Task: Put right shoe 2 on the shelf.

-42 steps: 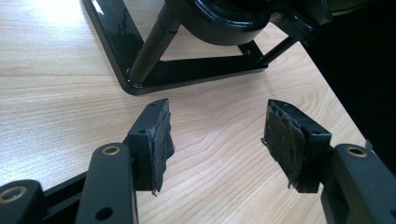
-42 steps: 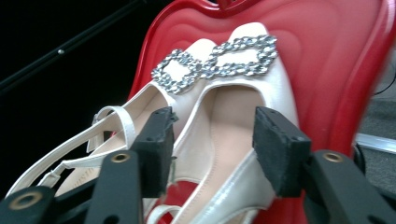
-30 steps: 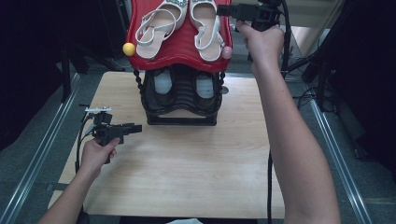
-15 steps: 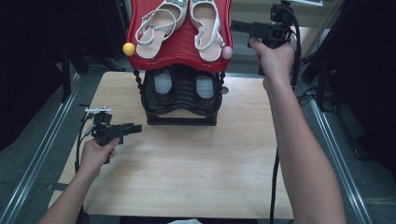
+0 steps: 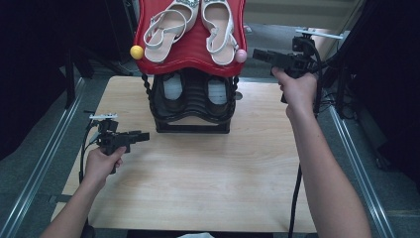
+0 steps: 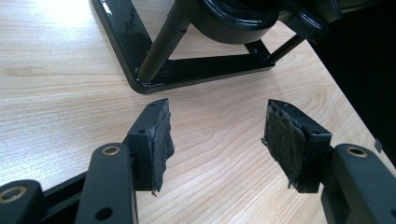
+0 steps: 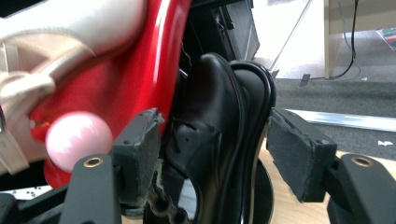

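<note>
Rack (image 5: 192, 106) at table's (image 5: 208, 198) 12 o'clock edge, two tiers. Red top tier (image 5: 190, 54) w/ pair of white sandals (image 5: 171, 27); yellow ball (image 5: 136, 51) at its 9 o'clock corner, pink ball (image 5: 240, 55) at 3. Black shoes (image 7: 210, 140) on lower tier. R gripper (image 5: 258, 53) held high at rack's 3 o'clock, just beside pink ball, jaws apart, nothing between pads; shoe & pink ball (image 7: 77, 135) ahead of it. L gripper (image 5: 143, 137) low at rack's 8 o'clock, near base (image 6: 187, 74), jaws apart, empty.
</note>
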The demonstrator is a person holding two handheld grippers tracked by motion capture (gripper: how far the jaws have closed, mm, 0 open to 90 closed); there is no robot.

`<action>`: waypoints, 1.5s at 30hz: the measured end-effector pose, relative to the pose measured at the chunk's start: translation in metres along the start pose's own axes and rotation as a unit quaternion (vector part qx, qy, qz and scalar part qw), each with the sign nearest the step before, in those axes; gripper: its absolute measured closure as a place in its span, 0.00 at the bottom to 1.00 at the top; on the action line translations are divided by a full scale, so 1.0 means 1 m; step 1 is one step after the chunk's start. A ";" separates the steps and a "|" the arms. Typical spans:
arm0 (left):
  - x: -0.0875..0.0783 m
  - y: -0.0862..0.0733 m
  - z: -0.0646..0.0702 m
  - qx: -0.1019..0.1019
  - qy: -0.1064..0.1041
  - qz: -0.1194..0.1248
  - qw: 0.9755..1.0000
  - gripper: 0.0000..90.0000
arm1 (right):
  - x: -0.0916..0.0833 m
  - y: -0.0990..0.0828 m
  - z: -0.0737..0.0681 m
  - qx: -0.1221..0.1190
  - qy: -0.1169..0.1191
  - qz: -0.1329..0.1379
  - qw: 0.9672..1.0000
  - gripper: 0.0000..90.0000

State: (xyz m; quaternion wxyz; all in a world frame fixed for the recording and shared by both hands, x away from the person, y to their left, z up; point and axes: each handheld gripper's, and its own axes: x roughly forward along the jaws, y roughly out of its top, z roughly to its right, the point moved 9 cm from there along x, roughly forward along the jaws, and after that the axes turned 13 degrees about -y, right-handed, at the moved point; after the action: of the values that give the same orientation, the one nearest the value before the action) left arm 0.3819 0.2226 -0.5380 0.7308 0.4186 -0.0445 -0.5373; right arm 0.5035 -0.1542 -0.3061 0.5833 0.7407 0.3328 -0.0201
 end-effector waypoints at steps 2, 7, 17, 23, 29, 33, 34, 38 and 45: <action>0.000 0.000 0.000 0.001 0.000 0.001 1.000 0.46 | -0.001 -0.008 0.004 0.001 0.001 -0.002 1.000 0.40; 0.000 0.000 0.000 0.001 0.001 0.001 1.000 0.46 | -0.002 -0.029 0.016 0.005 -0.002 -0.014 1.000 0.41; 0.001 -0.001 -0.001 0.005 0.004 -0.004 1.000 0.46 | -0.002 -0.071 0.036 0.023 -0.008 -0.040 0.999 0.42; 0.001 -0.001 0.000 0.005 0.004 -0.006 1.000 0.46 | -0.002 -0.095 0.045 0.017 -0.016 -0.051 0.998 0.42; 0.001 -0.002 0.000 0.004 0.004 -0.006 1.000 0.46 | -0.005 -0.123 0.040 0.021 -0.003 -0.055 0.998 0.43; 0.001 -0.002 0.000 0.004 0.004 -0.006 1.000 0.46 | -0.006 -0.140 0.038 0.017 0.002 -0.060 0.998 0.43; 0.001 -0.002 0.000 0.004 0.004 -0.008 1.000 0.46 | -0.007 -0.145 0.037 0.018 0.003 -0.062 0.998 0.43; 0.000 -0.002 0.001 0.009 0.004 -0.008 1.000 0.46 | -0.009 -0.164 0.037 0.030 0.015 -0.066 0.997 0.43; 0.000 -0.002 0.001 0.010 0.003 -0.006 1.000 0.46 | -0.008 -0.199 0.042 0.028 0.015 -0.082 0.996 0.44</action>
State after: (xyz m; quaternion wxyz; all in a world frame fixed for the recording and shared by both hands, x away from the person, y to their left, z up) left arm 0.3803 0.2218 -0.5385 0.7234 0.4276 -0.0447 -0.5402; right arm 0.4095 -0.1749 -0.4852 0.5539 0.7268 0.4007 -0.0663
